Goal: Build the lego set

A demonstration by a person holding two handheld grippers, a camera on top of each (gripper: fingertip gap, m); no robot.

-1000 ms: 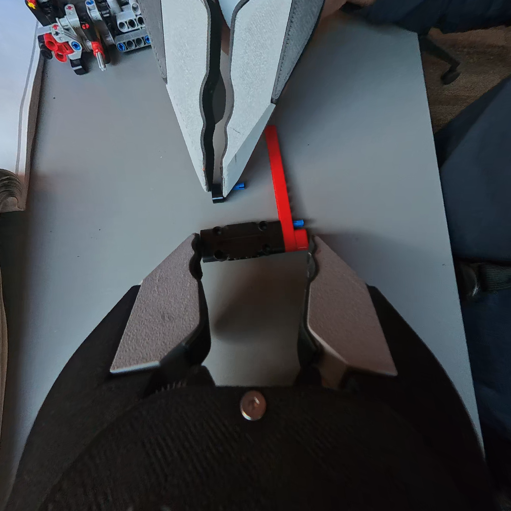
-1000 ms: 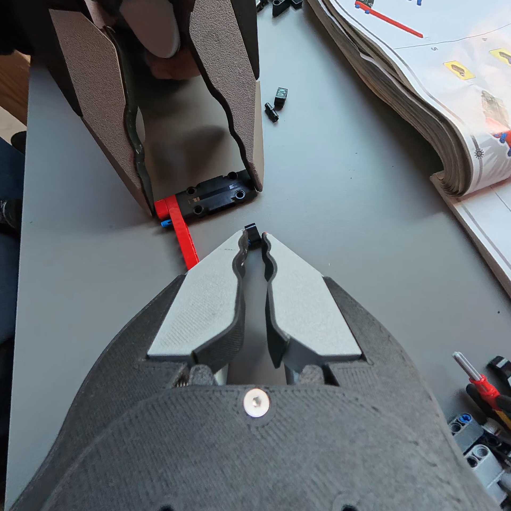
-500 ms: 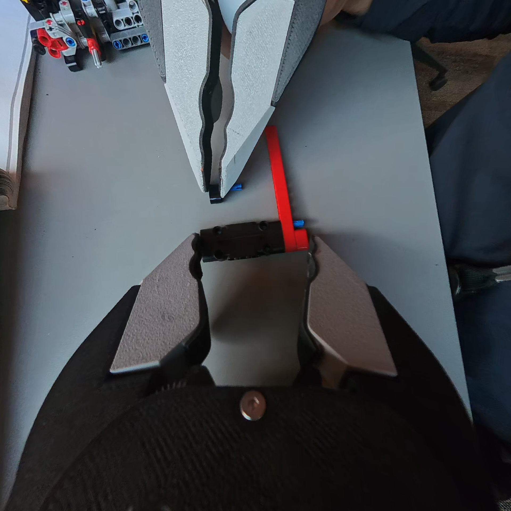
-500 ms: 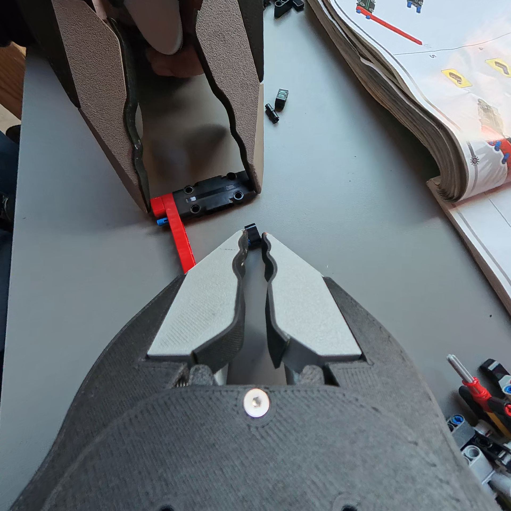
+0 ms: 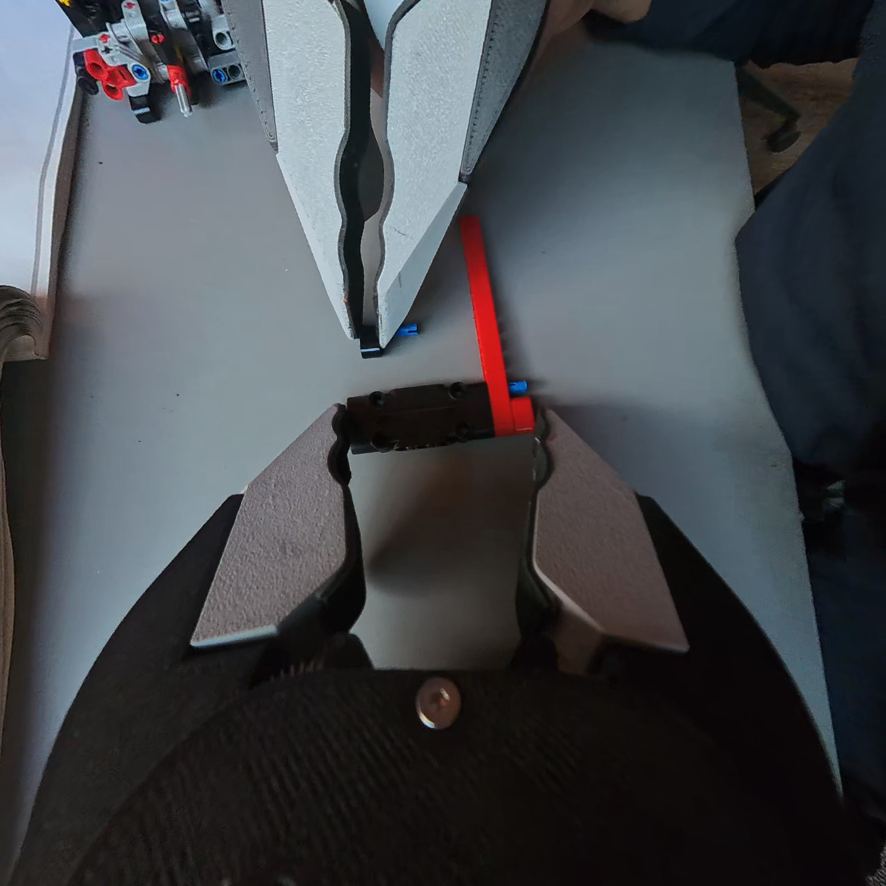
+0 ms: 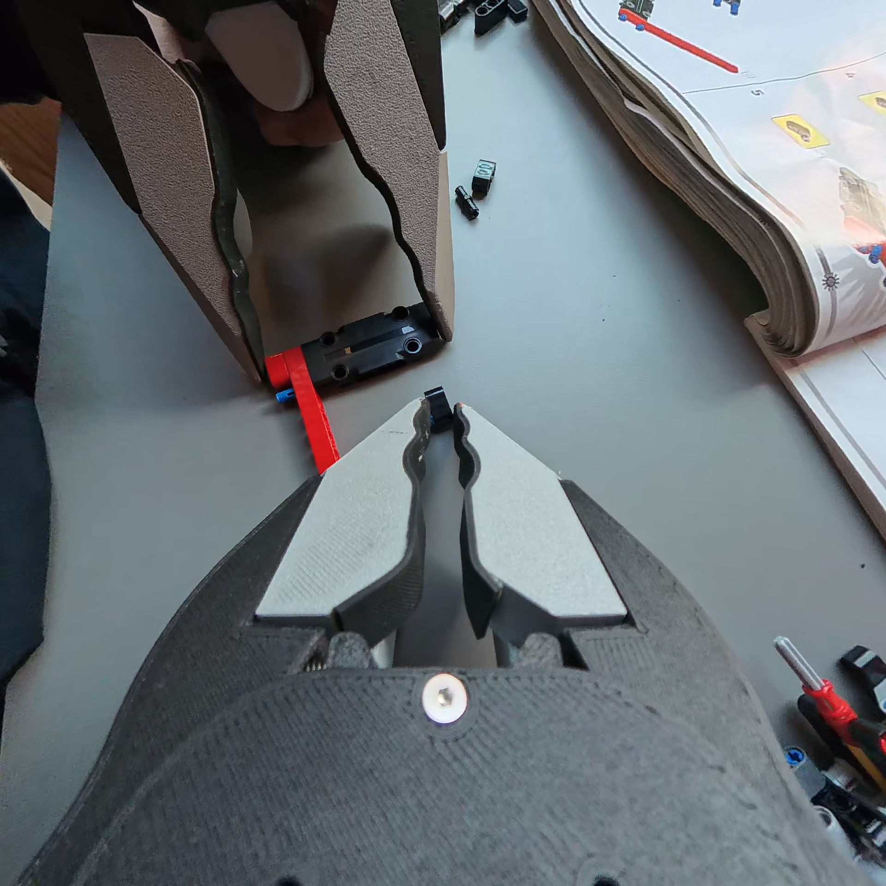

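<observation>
Left hand-held gripper (image 5: 438, 424) clamps black block (image 5: 422, 417) with red beam (image 5: 486, 307) on worktop (image 5: 192, 287). Right hand-held gripper (image 6: 438, 412) pinches small black piece (image 6: 437, 400) (blue pin attached), not yet joined to the block.

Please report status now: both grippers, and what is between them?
Left gripper clamps black block with red beam. Right gripper pinches small black piece. Bare grey table between them.

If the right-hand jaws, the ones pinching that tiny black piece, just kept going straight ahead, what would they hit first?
Most likely the black block with the red beam, which the left gripper clamps right ahead of the right gripper. Its small black piece would touch first. Height above the table is unclear.
</observation>
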